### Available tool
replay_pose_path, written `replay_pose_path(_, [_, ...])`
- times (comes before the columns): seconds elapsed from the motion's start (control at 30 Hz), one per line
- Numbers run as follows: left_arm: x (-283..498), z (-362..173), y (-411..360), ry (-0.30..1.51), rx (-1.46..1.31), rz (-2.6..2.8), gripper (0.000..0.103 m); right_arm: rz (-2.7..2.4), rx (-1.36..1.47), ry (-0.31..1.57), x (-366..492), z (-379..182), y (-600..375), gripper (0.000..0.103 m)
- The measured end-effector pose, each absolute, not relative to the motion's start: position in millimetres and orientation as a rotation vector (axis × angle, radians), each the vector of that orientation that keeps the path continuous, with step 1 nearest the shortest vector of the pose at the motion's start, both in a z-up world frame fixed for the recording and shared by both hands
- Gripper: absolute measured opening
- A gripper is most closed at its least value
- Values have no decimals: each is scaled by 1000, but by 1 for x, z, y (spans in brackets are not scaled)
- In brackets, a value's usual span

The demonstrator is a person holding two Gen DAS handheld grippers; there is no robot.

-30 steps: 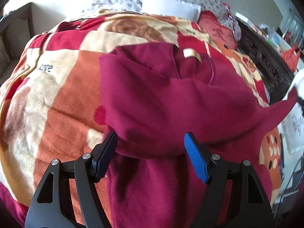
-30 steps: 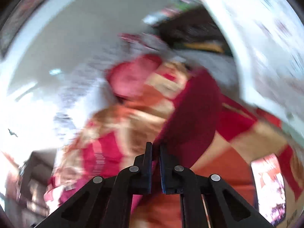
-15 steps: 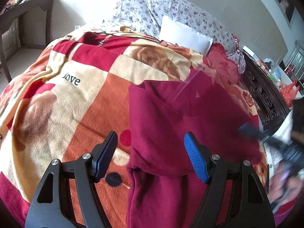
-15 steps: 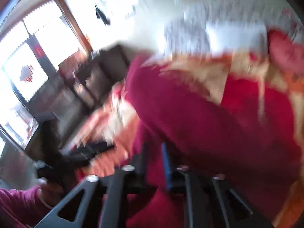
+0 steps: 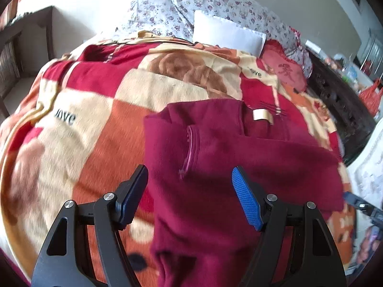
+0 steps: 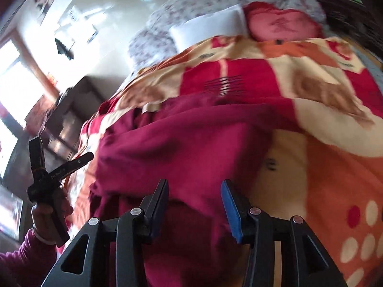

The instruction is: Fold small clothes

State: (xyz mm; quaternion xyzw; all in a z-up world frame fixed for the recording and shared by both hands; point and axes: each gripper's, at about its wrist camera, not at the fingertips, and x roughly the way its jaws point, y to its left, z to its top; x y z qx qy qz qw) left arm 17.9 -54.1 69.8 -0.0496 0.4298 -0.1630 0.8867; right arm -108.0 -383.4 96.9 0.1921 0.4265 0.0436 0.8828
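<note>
The left gripper (image 5: 189, 186) hovers with jaws spread wide, gripping nothing. The right gripper (image 6: 194, 199) (its view blurred) also seems parted and empty, jaws tipped downward.

The garment (image 5: 227, 167) lies on the blanket (image 5: 100, 124), directly ahead of and beneath the left gripper (image 5: 189, 196), reaching off to its right. Beyond the garment, at the bed's far end, pillows (image 5: 215, 12) lie behind a cushion (image 5: 284, 69). The right gripper (image 6: 195, 205) sits over the garment's near edge, with blanket to its right.
</note>
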Motion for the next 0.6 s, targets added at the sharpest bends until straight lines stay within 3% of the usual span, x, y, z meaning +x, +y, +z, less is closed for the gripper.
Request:
replay_pose_path(0.17, [36, 53, -72, 943, -91, -373, 73, -26, 222, 912, -118, 90, -378, 43])
replay_pose_path(0.27, [36, 51, -82, 944, -68, -399, 55, -7, 185, 910, -119, 85, -373, 43])
replay_pose_path(0.37, [37, 54, -85, 950, -54, -414, 25, 12, 149, 942, -123, 77, -368, 43])
replay_pose_path(0.57, [38, 61, -78, 976, -126, -434, 18, -17, 55, 962, -116, 63, -366, 43])
replay_pose_path(0.6, [37, 62, -77, 984, -141, -433, 18, -44, 39, 947, -114, 62, -366, 33])
